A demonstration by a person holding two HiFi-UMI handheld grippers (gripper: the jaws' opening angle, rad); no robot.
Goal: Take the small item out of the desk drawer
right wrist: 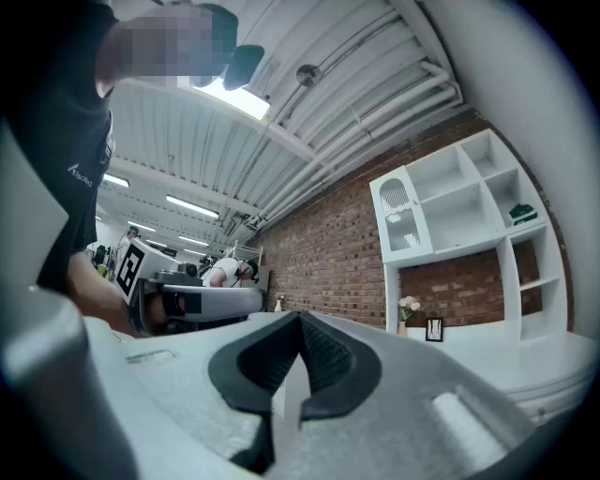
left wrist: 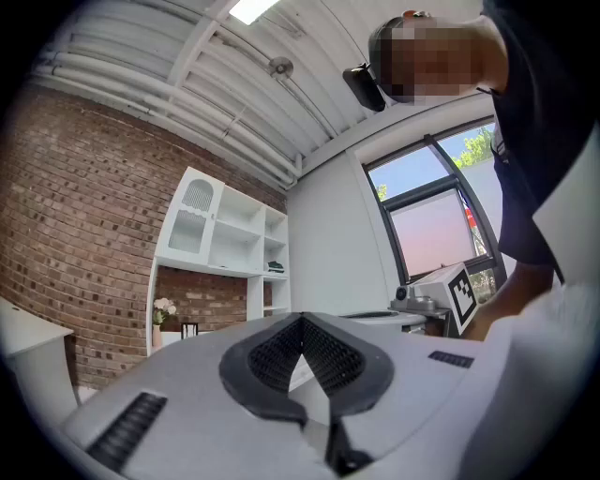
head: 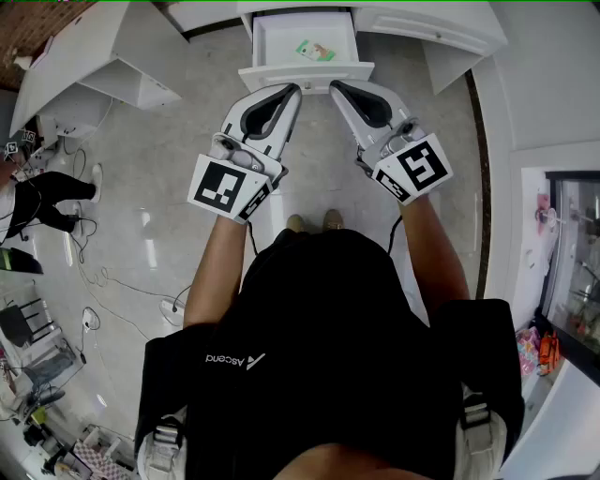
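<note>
In the head view the white desk drawer (head: 281, 39) stands pulled out, and a small green and white item (head: 315, 51) lies flat inside it toward the right. My left gripper (head: 294, 88) and right gripper (head: 335, 85) hover side by side just before the drawer's front panel (head: 305, 75), tips pointing at it. Both are shut with nothing between their jaws. In the left gripper view the left gripper (left wrist: 302, 319) shows its tips meeting, and the right gripper (right wrist: 300, 316) looks the same in the right gripper view. Neither gripper view shows the drawer or the item.
The white desk (head: 441, 28) runs along the top, with a white shelf unit (head: 94, 66) at the left. Cables (head: 103, 281) trail over the grey floor. Another person (head: 37, 202) is at the far left. A white counter with a window (head: 572, 272) is on the right.
</note>
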